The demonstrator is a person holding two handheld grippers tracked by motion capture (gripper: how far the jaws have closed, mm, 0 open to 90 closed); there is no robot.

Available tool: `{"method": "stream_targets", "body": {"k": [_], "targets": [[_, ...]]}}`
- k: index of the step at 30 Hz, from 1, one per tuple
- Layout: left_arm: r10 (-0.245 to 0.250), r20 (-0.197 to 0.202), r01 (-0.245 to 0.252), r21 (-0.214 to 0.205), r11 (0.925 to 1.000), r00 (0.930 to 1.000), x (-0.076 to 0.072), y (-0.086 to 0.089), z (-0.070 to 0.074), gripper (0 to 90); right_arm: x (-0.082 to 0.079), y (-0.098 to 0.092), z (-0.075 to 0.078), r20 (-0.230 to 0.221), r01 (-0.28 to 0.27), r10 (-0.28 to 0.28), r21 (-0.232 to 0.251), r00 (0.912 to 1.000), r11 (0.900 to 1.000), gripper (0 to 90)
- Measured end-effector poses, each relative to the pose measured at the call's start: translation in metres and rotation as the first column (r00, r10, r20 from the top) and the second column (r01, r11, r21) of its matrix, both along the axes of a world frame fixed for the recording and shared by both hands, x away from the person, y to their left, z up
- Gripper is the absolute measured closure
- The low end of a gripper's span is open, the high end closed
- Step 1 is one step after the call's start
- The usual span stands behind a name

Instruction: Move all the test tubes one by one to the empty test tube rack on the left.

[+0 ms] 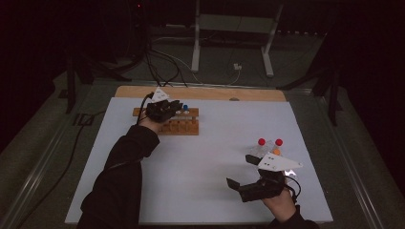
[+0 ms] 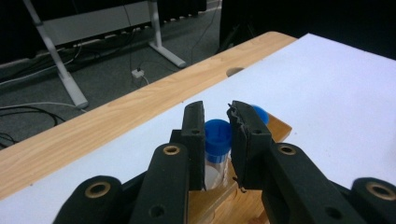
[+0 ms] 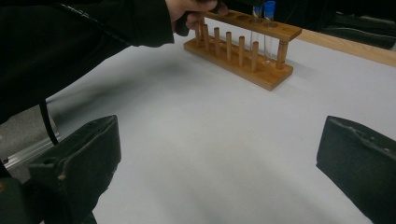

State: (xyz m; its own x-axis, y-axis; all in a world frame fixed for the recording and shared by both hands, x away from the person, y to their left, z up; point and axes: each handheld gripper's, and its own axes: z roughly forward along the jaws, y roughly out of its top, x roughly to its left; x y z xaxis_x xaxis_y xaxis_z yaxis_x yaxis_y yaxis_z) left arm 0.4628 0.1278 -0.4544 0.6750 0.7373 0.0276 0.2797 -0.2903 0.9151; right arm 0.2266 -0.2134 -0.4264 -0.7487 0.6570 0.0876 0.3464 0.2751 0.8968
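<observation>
In the high view our left gripper (image 1: 168, 110) hangs over the brown wooden tube rack (image 1: 184, 127); our right gripper (image 1: 241, 172) waits well apart from the rack, jaws wide.

In the left gripper view the jaws clamp 1 clear plastic tube with a blue screw cap (image 2: 217, 140), seated in the rack. We should lower it straight, because smooth plastic slips.

In the right gripper view the rack's round pegs (image 3: 241, 50) stand upright.

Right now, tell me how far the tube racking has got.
Done: one blue-capped tube stands in the wooden rack. In hand: the left gripper is shut on a second blue-capped tube at the rack; whether it is fully seated I cannot tell. Left: the capped tubes, two red and one orange, lie by the right gripper, which is open with nothing in it. Several rack holes look unfilled.
</observation>
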Motion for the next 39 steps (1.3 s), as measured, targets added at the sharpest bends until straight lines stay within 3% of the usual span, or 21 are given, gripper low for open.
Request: {"method": "stream_targets", "body": {"k": [7,9,16,23,28,35,39], "targets": [[-0.019,-0.027,0.02,0.001,0.9998,0.9995,0.0,0.0,0.003,73.7,0.0,-0.001,0.001,0.004,-0.001,0.001,0.001,1.0,1.0,0.0],[-0.018,-0.033,0.018,-0.005,0.9998,0.9993,-0.002,0.001,0.005,63.7,0.0,-0.002,0.002,0.006,0.002,-0.002,0.001,1.0,1.0,0.0],[-0.051,-0.035,0.05,-0.032,0.9982,0.9981,-0.016,0.007,0.023,44.8,-0.001,-0.008,0.008,0.019,0.013,-0.013,0.013,0.9997,0.9998,0.0],[-0.11,-0.037,0.108,-0.057,0.9925,0.9932,-0.048,0.015,0.042,16.2,-0.001,-0.018,0.013,0.031,0.043,-0.043,0.023,0.9986,0.9988,0.0],[-0.198,-0.068,0.192,-0.081,0.978,0.9779,-0.073,0.02,0.044,3.1,-0.001,-0.034,0.023,0.051,0.082,-0.084,0.039,0.9952,0.9959,0.0],[-0.283,-0.068,0.276,-0.089,0.9569,0.9568,-0.114,0.023,0.033,1.8,0.0,-0.061,0.026,0.063,0.155,-0.157,0.033,0.9856,0.9874,0.0],[-0.331,-0.082,0.322,-0.106,0.9409,0.9401,-0.131,0.024,0.025,1.8,0.0,-0.076,0.024,0.056,0.201,-0.202,0.031,0.9777,0.9791,0.0]]}}
